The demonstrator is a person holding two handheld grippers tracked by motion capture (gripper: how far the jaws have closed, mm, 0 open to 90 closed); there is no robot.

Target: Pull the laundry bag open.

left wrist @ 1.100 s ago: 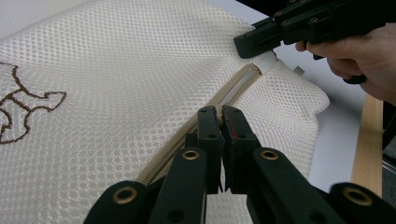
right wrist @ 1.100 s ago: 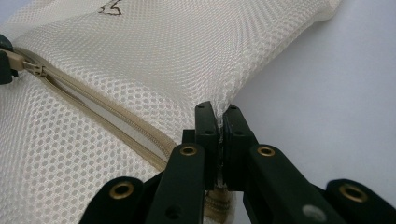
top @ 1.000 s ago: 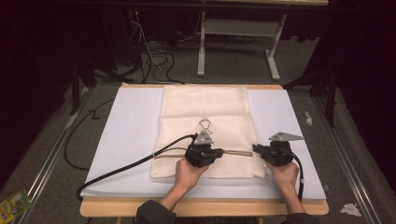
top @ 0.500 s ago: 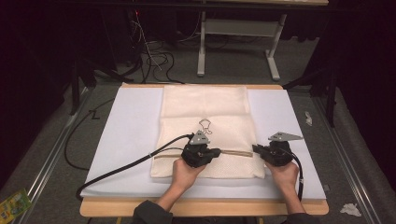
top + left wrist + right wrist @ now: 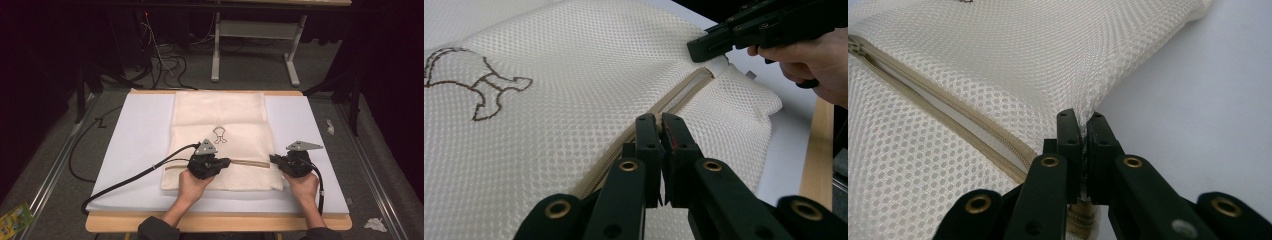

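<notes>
Now the mesh bag lies flat on the white mat. Left gripper is clamped on the zipper pull, and right gripper pinches the bag's edge.

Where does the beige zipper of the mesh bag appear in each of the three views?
High view: the zipper runs level between both grippers, low on the mesh bag.
Left gripper view: it slants from the centre up to the right.
Right gripper view: it slants from the upper left down to the jaws.
Shared landmark: the bag's white mesh beside the zipper.
</notes>
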